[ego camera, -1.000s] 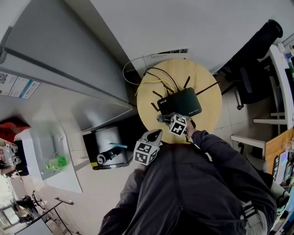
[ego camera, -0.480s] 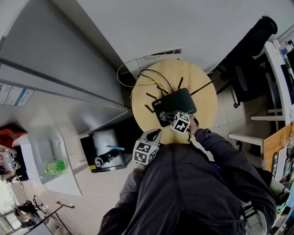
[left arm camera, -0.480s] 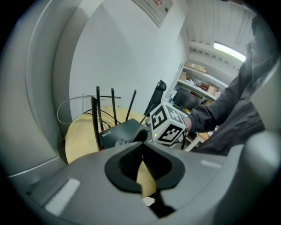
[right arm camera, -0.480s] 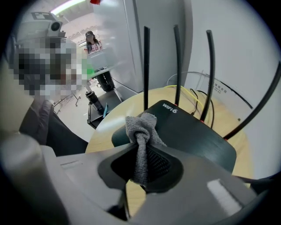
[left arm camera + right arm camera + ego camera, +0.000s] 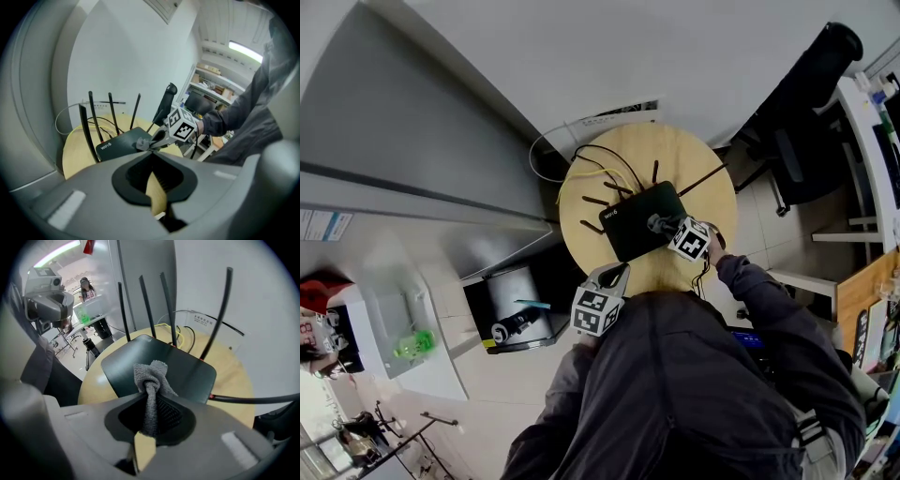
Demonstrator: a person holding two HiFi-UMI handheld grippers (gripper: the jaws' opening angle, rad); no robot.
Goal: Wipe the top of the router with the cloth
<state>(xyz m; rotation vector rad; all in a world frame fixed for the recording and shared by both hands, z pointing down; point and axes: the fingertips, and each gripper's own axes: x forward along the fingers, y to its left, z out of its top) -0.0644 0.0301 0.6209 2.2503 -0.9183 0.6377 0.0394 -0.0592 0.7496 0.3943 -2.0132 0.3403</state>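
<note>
The right gripper point(image 5: 149, 397) has its jaws pinched on the grey cloth point(image 5: 151, 373). The cloth's bunched end sticks out ahead of the tips and rests on the dark top of the router point(image 5: 187, 369), towards the router's right end and near its front edge. The router's long axis runs crosswise to these jaws, so most of the bare top lies to their left, with a smaller strip beyond them towards the antennas point(image 5: 145, 303) along the router's back edge. A wipe should therefore probably run leftward along that axis.

The left gripper point(image 5: 151, 157) has its jaws pressed together on nothing. It hangs off the router's front left, clear of the round table point(image 5: 675, 159) under the router.
</note>
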